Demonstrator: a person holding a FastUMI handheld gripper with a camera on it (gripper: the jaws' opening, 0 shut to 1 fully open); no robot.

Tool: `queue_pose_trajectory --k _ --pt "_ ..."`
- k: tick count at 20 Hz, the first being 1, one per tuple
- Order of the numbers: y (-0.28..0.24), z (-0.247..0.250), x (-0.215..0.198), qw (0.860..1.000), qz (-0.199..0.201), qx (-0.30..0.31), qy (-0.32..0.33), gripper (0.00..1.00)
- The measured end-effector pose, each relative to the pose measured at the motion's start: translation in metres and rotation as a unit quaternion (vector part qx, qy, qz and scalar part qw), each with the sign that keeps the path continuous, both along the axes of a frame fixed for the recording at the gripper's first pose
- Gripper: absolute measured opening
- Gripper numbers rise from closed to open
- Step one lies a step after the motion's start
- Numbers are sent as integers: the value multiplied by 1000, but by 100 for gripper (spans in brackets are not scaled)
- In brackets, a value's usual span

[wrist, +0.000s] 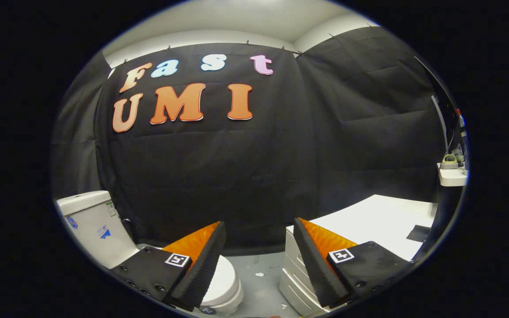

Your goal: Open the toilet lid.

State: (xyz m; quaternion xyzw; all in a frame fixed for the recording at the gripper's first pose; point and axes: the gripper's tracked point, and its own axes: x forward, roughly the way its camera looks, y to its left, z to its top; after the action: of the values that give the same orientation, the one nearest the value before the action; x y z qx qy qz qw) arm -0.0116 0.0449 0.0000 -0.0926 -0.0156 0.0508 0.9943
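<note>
1. At the bottom centre of the frame, the gripper [259, 247] is hanging with its two fingers spread wide apart, and nothing is sitting between them or touching them.
2. Each finger is carrying a small square marker on its base: the left marker [177, 259] is showing at lower left of centre, the right marker [341, 255] at lower right of centre.
3. The toilet lid [226, 282] is lying closed and flat on the bowl in the lower left of the frame, partly hiding behind the left finger and sitting below and just beyond it.
4. The toilet tank [93, 223] is standing further left, at the lower left edge, with stickers on its front face.
5. Between the fingers, the grey floor [263, 276] is showing, with a few pale specks on it.
6. Behind the right finger, a white drawer unit [292, 282] is standing on the floor, and its flat white top [382, 223] is stretching toward the lower right, with a dark flat patch [418, 232] lying near its far corner.
7. At the right edge, mid-height, a small white shelf [452, 176] is holding some small items too blurred to tell.
8. Farthest back, the black cloth wall [237, 176] is hanging across the middle of the frame, and a pale ceiling [245, 17] is showing above it.
</note>
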Motion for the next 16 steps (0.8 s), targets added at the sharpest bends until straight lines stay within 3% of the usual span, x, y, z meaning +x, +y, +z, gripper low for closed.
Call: queue_pose_trajectory --k 4,8,13,16 --pt "14 -21 3 999 19 -13 27 99" --pt "32 -68 9 994 37 23 97 99" --pt "32 -129 20 981 26 45 188 99" --pt "28 -171 22 962 22 92 255 99"
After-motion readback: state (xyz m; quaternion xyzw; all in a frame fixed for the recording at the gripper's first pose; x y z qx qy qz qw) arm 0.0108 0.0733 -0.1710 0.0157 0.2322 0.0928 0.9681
